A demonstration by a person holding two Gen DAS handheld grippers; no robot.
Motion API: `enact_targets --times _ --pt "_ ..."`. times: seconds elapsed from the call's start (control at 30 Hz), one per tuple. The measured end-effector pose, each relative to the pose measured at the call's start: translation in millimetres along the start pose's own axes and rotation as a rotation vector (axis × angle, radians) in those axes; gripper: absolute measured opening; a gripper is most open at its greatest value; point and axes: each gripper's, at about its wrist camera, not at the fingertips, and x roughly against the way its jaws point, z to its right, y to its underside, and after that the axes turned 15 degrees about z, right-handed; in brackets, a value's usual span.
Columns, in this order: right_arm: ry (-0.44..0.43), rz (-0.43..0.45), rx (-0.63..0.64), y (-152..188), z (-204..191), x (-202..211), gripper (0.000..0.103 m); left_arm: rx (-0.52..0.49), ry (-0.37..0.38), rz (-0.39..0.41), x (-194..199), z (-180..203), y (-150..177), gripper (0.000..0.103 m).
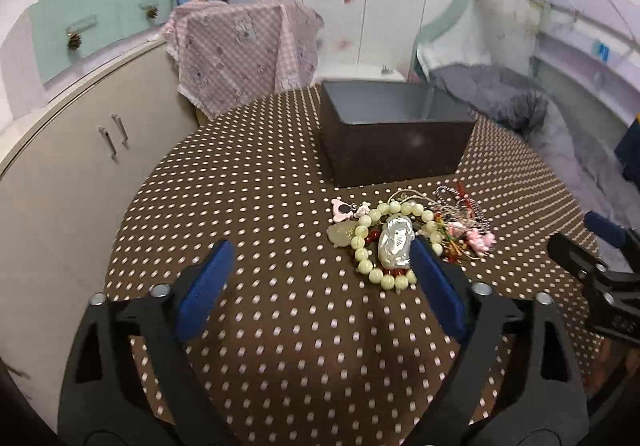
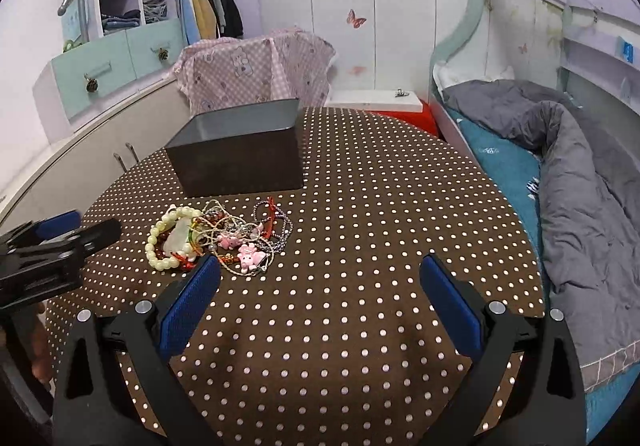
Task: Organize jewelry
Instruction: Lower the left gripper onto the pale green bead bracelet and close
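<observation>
Both hand-held grippers, left (image 1: 320, 270) and right (image 2: 320, 286), hover with fingers spread apart and empty over the dotted surface (image 2: 360, 230). Tangled jewelry (image 2: 216, 238) lies heaped just before the open dark box (image 2: 240, 162), near each gripper's inner finger.

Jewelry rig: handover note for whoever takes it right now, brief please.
Left gripper: open, empty, just short of the pile.
Right gripper: open, empty, to the pile's right.
Jewelry pile: tangled on the dotted tablecloth in front of the dark box; pale bead bracelet nearest the left gripper.
Done: nothing; the visible part of the box interior looks empty.
Left: move every piece into the box.
</observation>
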Motion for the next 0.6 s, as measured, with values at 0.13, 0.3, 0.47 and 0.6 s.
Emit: enact_targets --times 0.13,0.3,0.47,0.6 --pt "-0.015 -0.019 -0.002 -4 2 -9 0.096 -0.004 0.023 -0.081 -23 3 1 0.047" --pt "-0.032 -0.049 0.01 -9 0 -21 0.095 -0.001 0.074 -0.142 -39 3 8 0.019" --pt "-0.06 -0.089 0.034 -10 -7 -33 0.079 0.024 0.098 -0.086 -31 -3 1 0.009" --pt "-0.092 -0.146 0.075 -7 -16 -44 0.062 0.084 0.126 -0.021 -13 -17 -10 0.009"
